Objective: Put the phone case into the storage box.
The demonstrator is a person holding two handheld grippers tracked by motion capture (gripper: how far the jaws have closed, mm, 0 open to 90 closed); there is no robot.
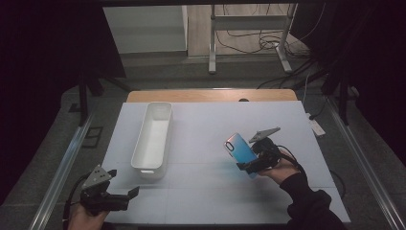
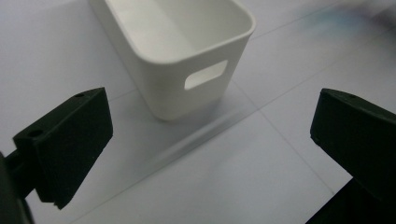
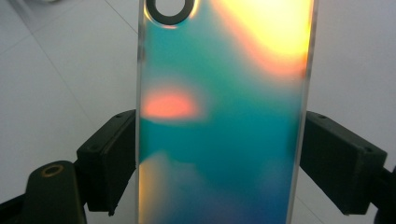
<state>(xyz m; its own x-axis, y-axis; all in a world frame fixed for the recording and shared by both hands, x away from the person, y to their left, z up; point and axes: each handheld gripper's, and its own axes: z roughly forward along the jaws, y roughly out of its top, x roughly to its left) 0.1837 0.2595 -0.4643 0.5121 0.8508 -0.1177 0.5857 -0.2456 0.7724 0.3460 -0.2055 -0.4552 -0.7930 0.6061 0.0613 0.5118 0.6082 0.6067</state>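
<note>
High view: right gripper (image 1: 250,160) holds phone case (image 1: 238,147) above the bench (image 1: 206,139), right of white bin (image 1: 153,139); left gripper (image 1: 125,196) idle, near left. Left gripper view: jaws apart, empty. Right gripper view: jaws clamped on the case's glossy edges; it may slip or flex out

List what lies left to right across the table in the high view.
Left gripper → white bin → phone, clamped in the right gripper.
</note>
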